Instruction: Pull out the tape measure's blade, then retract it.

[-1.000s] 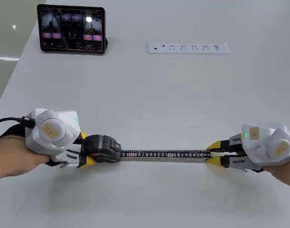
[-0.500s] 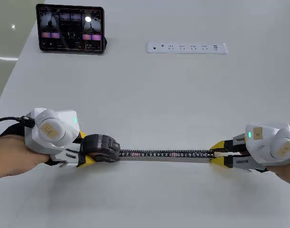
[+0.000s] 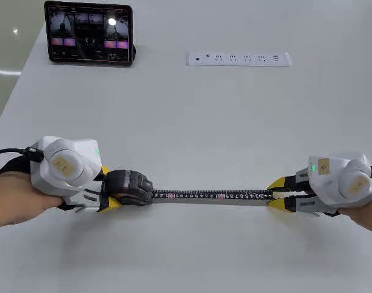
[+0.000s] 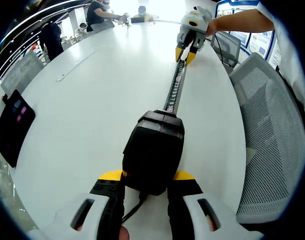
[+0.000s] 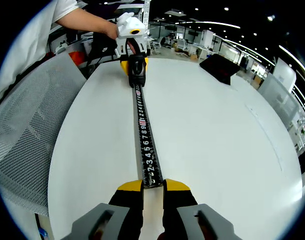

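A black tape measure case (image 3: 127, 187) lies on the white table, clamped in my left gripper (image 3: 108, 190), which is shut on it; the case (image 4: 153, 150) sits between the yellow-tipped jaws. The blade (image 3: 213, 195) runs out of it to the right, flat and just above the table, marked with numbers (image 5: 145, 145). My right gripper (image 3: 277, 194) is shut on the blade's end, its yellow tips (image 5: 153, 189) pinching the tip hook. Across the blade, each gripper view shows the other gripper: the right gripper (image 4: 187, 42) far off, the left gripper (image 5: 132, 45) with the case (image 5: 136, 67).
A tablet (image 3: 88, 33) stands at the table's far left, a white power strip (image 3: 239, 58) lies at the far middle. A mesh chair (image 4: 267, 145) is behind the near table edge. People sit at the far end of the table (image 4: 107, 12).
The right gripper, which had pulled the blade's end rightward, has come back a little to the left. The left gripper and case have held still; the camera has tilted slightly.
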Available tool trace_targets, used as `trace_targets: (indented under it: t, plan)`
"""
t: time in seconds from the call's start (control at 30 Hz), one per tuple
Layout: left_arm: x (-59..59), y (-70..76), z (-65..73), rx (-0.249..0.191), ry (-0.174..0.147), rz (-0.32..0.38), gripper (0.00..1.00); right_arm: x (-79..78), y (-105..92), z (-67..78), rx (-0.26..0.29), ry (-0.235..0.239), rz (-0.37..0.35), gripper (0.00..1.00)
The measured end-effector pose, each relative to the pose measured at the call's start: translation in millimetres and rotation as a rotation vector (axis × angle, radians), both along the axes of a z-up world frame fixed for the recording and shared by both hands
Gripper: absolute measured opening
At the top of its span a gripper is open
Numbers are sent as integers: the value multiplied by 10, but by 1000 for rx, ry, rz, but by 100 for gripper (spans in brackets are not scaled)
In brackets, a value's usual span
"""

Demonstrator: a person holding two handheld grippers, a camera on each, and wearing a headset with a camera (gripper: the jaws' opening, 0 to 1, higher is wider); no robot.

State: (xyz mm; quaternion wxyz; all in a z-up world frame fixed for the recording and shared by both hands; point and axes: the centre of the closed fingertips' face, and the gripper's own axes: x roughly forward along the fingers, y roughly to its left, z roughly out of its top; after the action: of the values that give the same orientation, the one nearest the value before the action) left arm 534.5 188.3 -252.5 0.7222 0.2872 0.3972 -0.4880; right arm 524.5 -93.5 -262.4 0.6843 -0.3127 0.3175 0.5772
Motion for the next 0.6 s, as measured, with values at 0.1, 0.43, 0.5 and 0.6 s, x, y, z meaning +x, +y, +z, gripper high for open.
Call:
trace_targets:
  t: [0.1, 0.43, 0.5, 0.6]
  plan:
    - [0, -2, -1, 1, -1, -7, 28, 1, -9, -6, -21, -7, 12, 11]
    - [9, -5, -12, 3, 2, -7, 28, 19, -43, -41, -35, 7, 5, 12]
    - [8, -9, -15, 3, 5, -4, 29, 19, -42, -47, -39, 13, 0, 12]
    - [7, -21, -28, 3, 8, -2, 31, 22, -32, -37, -30, 25, -17, 13]
